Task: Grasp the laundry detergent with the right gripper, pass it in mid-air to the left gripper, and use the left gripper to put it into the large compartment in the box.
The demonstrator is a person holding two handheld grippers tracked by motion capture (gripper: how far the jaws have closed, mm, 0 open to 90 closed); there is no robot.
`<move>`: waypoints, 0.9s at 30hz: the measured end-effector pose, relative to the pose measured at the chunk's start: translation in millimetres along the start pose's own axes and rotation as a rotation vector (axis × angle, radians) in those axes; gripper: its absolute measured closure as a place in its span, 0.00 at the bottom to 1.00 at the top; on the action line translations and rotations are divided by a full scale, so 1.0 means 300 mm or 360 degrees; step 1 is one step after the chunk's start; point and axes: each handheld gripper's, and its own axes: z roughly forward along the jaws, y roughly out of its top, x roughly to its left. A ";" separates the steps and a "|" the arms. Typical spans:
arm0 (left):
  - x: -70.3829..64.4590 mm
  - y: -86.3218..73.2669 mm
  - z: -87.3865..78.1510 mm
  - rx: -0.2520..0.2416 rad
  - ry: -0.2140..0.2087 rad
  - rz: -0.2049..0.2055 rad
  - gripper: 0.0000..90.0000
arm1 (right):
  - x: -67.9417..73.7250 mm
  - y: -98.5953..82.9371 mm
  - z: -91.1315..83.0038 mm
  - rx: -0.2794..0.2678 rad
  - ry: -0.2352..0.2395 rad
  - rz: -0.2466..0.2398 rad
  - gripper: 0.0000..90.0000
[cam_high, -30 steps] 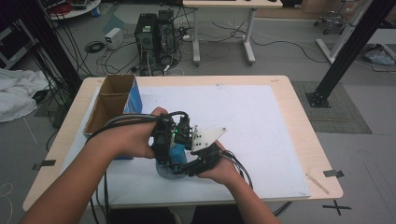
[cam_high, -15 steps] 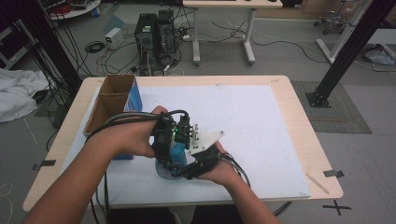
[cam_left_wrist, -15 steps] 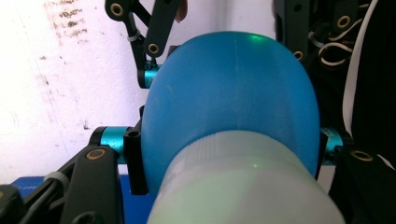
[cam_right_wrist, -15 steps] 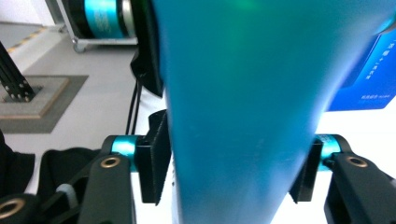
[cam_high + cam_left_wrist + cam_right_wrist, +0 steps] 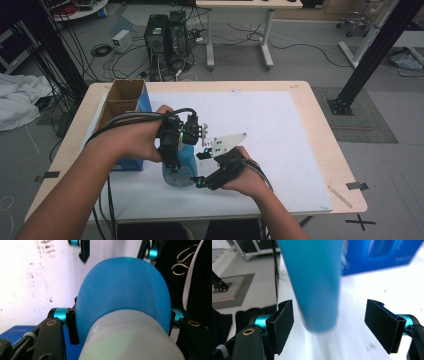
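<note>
Pinching the blue bottle [image 5: 122,297] near its white cap, the left gripper [image 5: 172,150] holds it; the right gripper [image 5: 329,325] stays spread around its base.

Near the table's [image 5: 320,150] front edge, the left gripper [image 5: 172,165] grips a blue bottle [image 5: 184,167] from above — the right gripper [image 5: 202,170] sits just beside it — near a blue box [image 5: 144,102].

On the table stood one translucent blue plastic bottle with a white cap [image 5: 181,167], one open brown-and-blue cardboard box [image 5: 121,102], one white paper sheet [image 5: 280,130] — and two black two-jaw grippers, left [image 5: 172,165] and right [image 5: 199,167].
</note>
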 end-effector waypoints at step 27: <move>0.150 -0.138 -0.235 -0.0042 -0.0027 -0.0446 0.43 | -0.127 0.065 -0.234 0.0460 -0.0251 0.0121 0.15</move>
